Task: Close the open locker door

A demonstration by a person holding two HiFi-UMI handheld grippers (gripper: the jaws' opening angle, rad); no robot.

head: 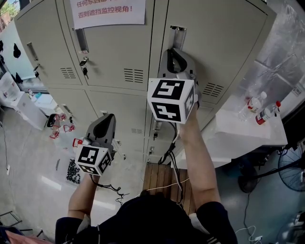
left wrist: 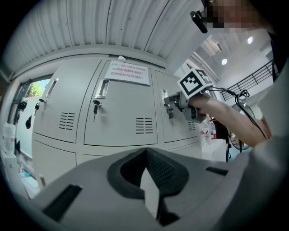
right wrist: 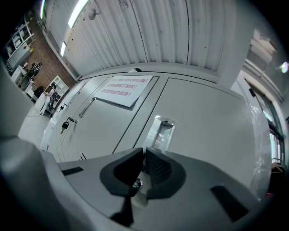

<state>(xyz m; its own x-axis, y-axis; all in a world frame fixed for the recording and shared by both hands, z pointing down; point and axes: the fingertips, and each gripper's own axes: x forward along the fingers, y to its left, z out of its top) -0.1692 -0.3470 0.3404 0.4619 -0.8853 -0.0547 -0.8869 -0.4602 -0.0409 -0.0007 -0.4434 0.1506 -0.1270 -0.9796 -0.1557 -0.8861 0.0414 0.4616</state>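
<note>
R tool (right wrist: 144, 153) pinched on small metal key (right wrist: 134, 182) in beige steel locker door (right wrist: 203, 131), just under recessed handle (right wrist: 161, 131); L tool (left wrist: 145, 153) jaws together, empty, lower left

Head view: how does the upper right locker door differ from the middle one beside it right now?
The middle door carries a paper notice; the right door is bare. The middle door's key hangs untouched below its lock; below the right door's handle recess, the right tool is closed on a small metal piece. Both are grey, vented, and look flush with the frame.
</note>
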